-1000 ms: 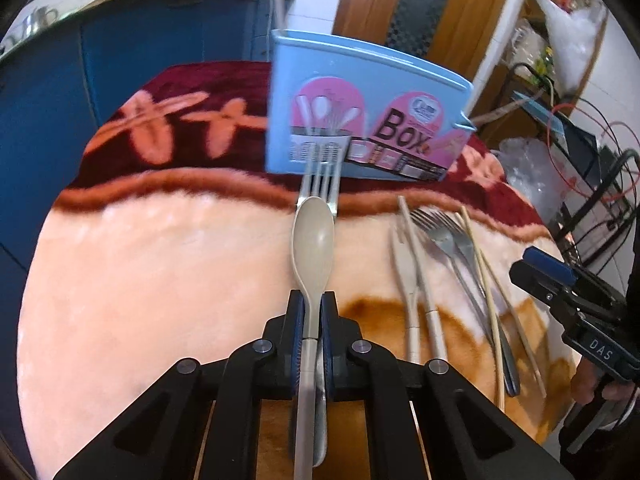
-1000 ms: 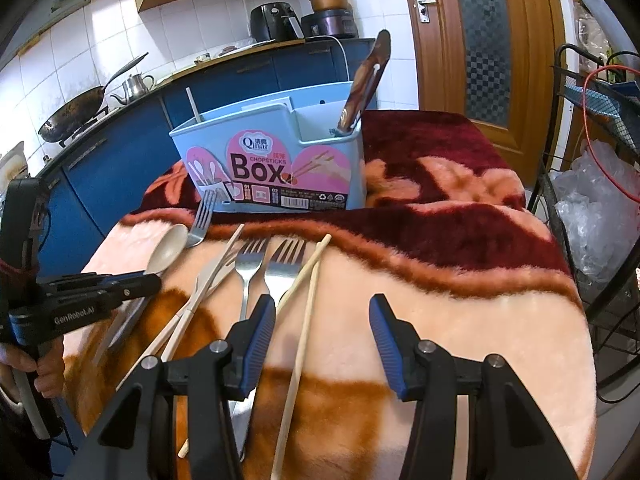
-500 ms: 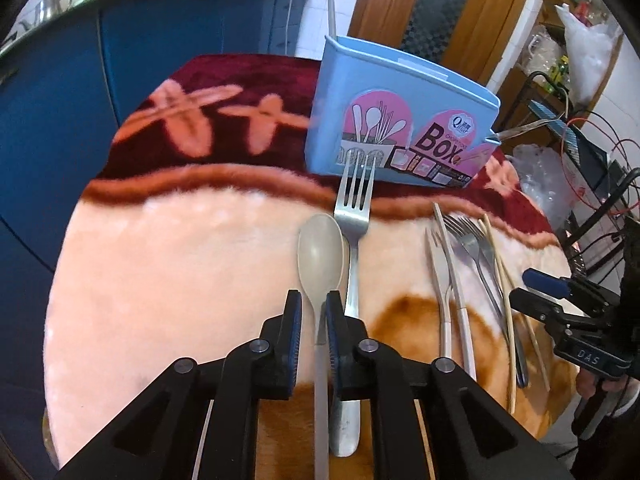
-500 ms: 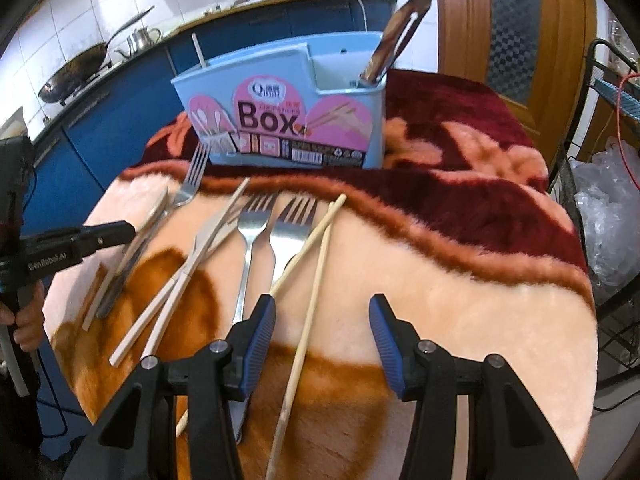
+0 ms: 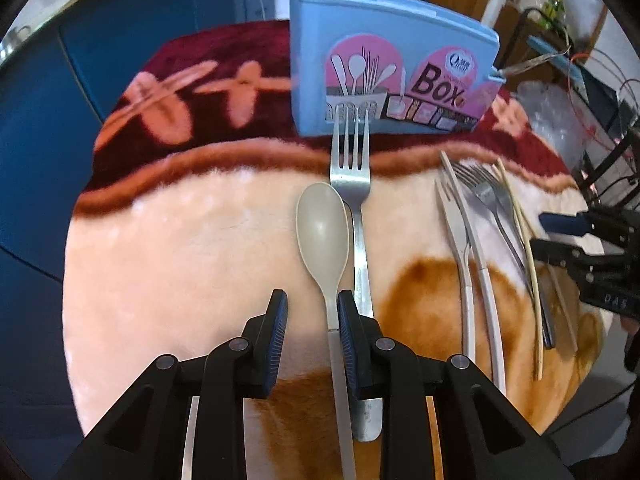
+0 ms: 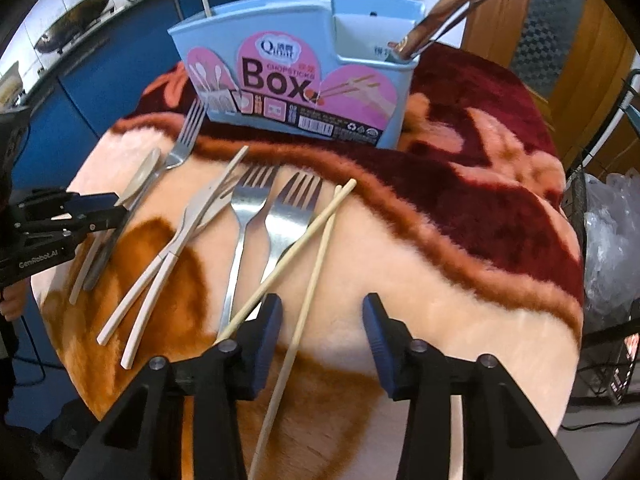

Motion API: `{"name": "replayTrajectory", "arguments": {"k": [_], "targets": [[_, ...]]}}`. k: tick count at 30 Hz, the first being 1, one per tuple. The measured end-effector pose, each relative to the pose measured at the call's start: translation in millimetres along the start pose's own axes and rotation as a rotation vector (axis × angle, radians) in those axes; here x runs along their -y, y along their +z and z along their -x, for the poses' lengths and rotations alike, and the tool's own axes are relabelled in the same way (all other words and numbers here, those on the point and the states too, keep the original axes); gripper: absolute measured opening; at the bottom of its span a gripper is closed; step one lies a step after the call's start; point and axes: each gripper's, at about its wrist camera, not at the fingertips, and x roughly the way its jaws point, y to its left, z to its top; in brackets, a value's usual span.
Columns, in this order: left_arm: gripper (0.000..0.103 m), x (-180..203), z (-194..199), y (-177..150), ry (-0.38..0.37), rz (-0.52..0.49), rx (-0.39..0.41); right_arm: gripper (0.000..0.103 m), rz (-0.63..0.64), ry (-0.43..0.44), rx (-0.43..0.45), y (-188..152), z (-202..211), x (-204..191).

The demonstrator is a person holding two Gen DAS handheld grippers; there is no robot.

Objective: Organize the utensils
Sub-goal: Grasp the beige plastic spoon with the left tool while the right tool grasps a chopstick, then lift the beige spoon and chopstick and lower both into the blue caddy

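A beige spoon lies on the blanket with its handle between the fingers of my open left gripper, near the right pad. A steel fork lies beside it, tines toward the blue utensil box. My right gripper is open above two wooden chopsticks. Two steel forks and two beige knives lie left of them. The box holds tongs and one chopstick.
The table is covered by a fluffy peach, brown and maroon blanket. Blue kitchen cabinets stand behind and to the left. A wire rack and plastic bags are at the right. A wooden door is behind the box.
My left gripper has opened and let go of the beige spoon, which now lies on the blanket beside the fork. My right gripper has moved closer over the chopsticks, still open.
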Motion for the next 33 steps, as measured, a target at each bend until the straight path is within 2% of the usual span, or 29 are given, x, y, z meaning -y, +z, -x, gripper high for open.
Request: {"name": "replayTrajectory", "arguments": {"k": [4,7,10,11,14,17,19,25,28,33], "targets": [[0.026,-3,-4,10,-0.024,0.002,-0.076,0.037,0.012,0.013,-0.078,13,-4,2],[0.020,-6,-6,18,-0.049,0.015,-0.107,0.030,0.028,0.006,-0.124,21,-8,1],[0.009,-11,-6,20,-0.073,0.040,-0.103,0.017,0.047,-0.002,-0.136,24,-10,-2],[0.009,-12,-5,20,-0.084,0.055,-0.097,0.011,0.048,-0.004,-0.131,24,-9,-2],[0.008,-16,0,13,-0.106,0.083,-0.060,0.007,0.011,0.015,-0.098,19,-4,2],[0.008,-19,10,6,-0.139,0.096,0.006,0.007,-0.029,0.051,-0.037,10,5,8],[0.008,-20,23,-1,-0.148,0.097,0.080,0.007,-0.044,0.062,0.023,2,16,12],[0.008,-16,51,-7,-0.165,0.105,0.268,0.007,-0.058,0.059,0.255,-19,52,6],[0.008,-12,60,-3,-0.164,0.105,0.351,0.007,-0.050,0.010,0.374,-20,65,3],[0.007,-6,74,7,-0.165,0.105,0.449,0.007,-0.100,0.039,0.540,-11,83,2]]}}
